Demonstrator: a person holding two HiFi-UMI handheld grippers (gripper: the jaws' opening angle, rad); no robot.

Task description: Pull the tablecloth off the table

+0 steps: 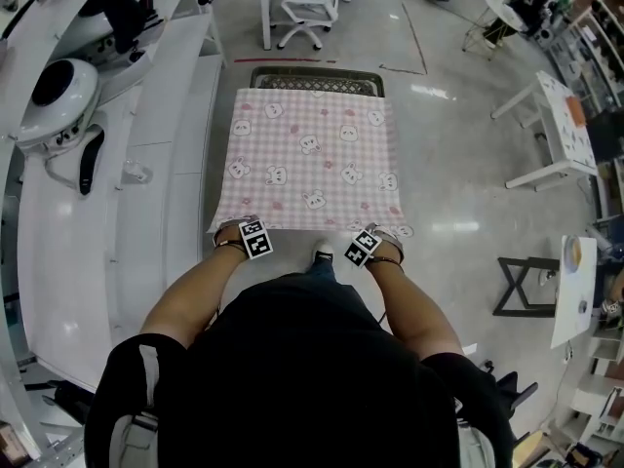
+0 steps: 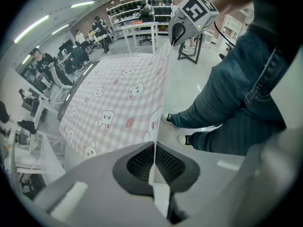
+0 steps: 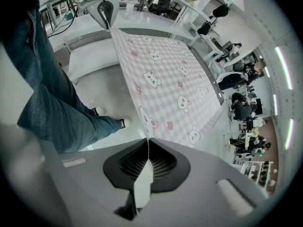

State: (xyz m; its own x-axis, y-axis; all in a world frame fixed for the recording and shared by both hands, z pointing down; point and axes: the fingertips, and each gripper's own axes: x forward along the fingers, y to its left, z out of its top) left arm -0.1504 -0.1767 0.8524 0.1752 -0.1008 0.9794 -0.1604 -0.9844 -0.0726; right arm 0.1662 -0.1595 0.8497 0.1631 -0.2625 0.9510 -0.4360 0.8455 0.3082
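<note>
A pink checked tablecloth point(image 1: 312, 154) with bear and strawberry prints lies stretched over a small table point(image 1: 317, 77), whose dark far edge shows beyond the cloth. My left gripper point(image 1: 234, 230) is shut on the cloth's near left corner and my right gripper point(image 1: 382, 234) is shut on its near right corner. In the left gripper view the tablecloth point(image 2: 118, 98) runs edge-on into the closed jaws of the left gripper point(image 2: 153, 167), with the right gripper point(image 2: 182, 27) holding the far corner. In the right gripper view the tablecloth point(image 3: 165, 84) enters the shut right gripper point(image 3: 147, 160).
A long white workbench point(image 1: 117, 164) with equipment runs along the left. An office chair point(image 1: 312, 8) stands beyond the table. White tables point(image 1: 561, 135) and a black stool point(image 1: 526, 286) stand to the right. The person's legs point(image 2: 236, 89) stand just behind the cloth's near edge.
</note>
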